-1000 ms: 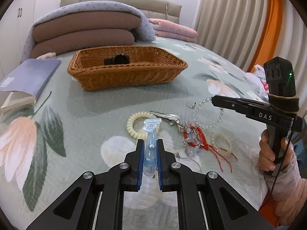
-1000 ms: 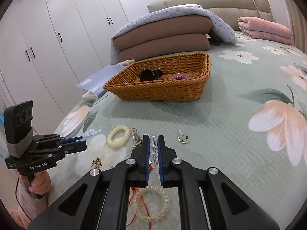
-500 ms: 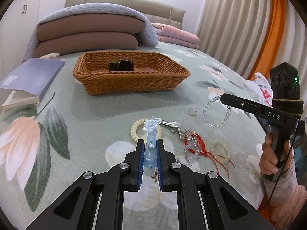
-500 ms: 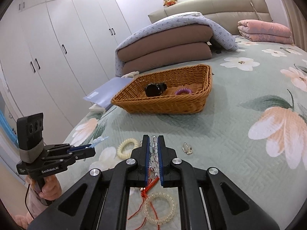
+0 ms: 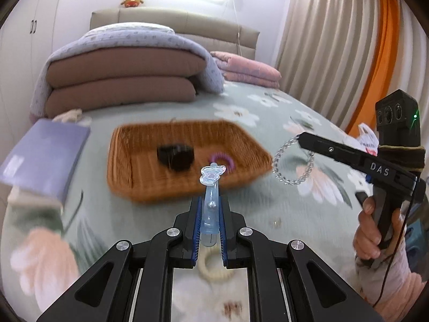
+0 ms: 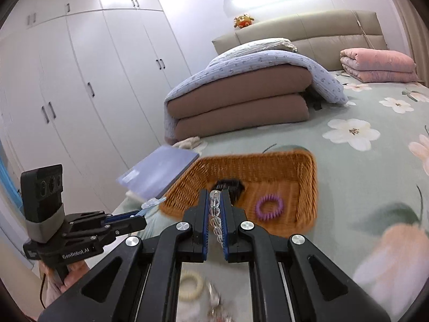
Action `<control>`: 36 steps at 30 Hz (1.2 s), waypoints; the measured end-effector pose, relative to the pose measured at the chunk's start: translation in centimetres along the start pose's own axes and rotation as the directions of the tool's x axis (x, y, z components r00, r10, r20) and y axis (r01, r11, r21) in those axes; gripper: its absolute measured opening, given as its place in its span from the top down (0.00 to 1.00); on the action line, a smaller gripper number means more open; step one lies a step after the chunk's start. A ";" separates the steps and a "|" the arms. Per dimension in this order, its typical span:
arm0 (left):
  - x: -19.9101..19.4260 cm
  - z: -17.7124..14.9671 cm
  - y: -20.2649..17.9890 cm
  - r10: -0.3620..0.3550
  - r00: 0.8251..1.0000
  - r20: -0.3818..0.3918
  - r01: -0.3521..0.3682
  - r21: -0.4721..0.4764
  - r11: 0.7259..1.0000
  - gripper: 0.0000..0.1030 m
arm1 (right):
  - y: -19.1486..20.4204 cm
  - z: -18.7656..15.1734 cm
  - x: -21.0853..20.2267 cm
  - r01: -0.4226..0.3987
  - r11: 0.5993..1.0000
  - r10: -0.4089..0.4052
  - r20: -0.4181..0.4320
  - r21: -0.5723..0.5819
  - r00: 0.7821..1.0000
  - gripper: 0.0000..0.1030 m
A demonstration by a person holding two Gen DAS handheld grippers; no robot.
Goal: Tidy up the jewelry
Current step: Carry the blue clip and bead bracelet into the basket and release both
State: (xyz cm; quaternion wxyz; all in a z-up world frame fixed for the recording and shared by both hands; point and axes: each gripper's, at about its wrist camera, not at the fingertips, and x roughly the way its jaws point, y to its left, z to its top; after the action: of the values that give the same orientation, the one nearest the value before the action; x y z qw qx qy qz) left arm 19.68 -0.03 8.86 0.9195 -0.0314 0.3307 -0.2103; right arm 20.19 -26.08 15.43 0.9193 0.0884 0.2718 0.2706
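The left gripper (image 5: 209,214) is clamped on a pale blue hair clip (image 5: 211,187) whose butterfly-shaped end sticks out past the fingertips, and the right gripper (image 6: 215,212) is pinched shut on a clear bead bracelet (image 6: 215,214) that dangles as a loop (image 5: 293,161) below its tips in the left wrist view. Both tools hang above the bedspread on the near side of the wicker basket (image 5: 139,182), which already holds a dark round object (image 5: 175,157) and a purple coil hair tie (image 6: 269,206). A cream bracelet (image 5: 214,268) lies on the bedspread below the left gripper, well short of the basket. The likely trouble: the bracelet is held by only a few beads, so a quick swing could let it slip out before it is over the basket, or its hanging loop could snag on the woven rim. The clip, gripped near its tail, might twist in the pads and drop short. With both grippers heading for the same basket, they could bump each other above it
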 end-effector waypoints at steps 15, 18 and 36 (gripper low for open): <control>11.0 3.5 5.6 0.140 0.985 -0.097 -0.147 -0.068 0.987 0.88 | -2.9 0.5 11.8 0.115 0.993 -0.113 -0.107 0.008 0.988 0.90; 12.1 2.8 6.0 0.157 0.982 -0.101 -0.167 -0.095 0.981 0.88 | -3.4 0.0 12.3 0.112 0.994 -0.109 -0.123 0.016 0.986 0.90; 10.3 2.6 5.9 0.139 0.990 -0.029 -0.141 -0.122 0.982 0.52 | -4.9 0.0 10.7 0.102 0.991 -0.096 -0.073 0.085 0.993 0.67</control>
State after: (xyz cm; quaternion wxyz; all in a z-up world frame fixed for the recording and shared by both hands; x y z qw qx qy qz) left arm 30.57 0.89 3.60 0.9248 -0.0630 0.3538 -0.1246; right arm 29.98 -24.37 9.09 0.9169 0.1062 0.3189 0.2152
